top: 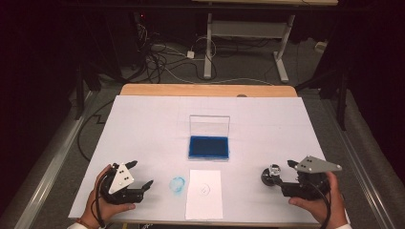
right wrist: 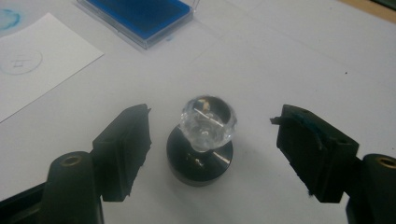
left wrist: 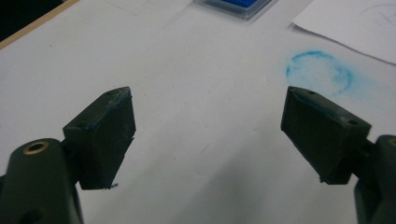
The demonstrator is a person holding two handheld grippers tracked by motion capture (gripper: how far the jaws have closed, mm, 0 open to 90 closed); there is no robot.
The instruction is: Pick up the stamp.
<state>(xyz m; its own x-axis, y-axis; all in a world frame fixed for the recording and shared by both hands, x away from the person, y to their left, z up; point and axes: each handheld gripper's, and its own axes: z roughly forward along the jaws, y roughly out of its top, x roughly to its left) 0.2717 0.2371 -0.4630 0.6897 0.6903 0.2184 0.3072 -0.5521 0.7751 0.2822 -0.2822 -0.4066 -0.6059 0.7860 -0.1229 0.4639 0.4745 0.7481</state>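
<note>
Right claw [right wrist: 212, 128] spread wide around upright stamp [right wrist: 203, 140], pads clear of it, left claw [left wrist: 210, 116] wide open, empty, above white sheet [left wrist: 196, 140]

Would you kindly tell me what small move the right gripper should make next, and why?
Probably close the right gripper on the stamp. Its jaws stand open on either side of the stamp's clear knob without touching it, and the stamp stands upright on the white sheet.

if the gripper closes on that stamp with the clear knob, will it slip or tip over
The stamp probably stands steady on its wide flat black base. Its faceted clear knob looks smooth, so the open right gripper could slip on it.
</note>
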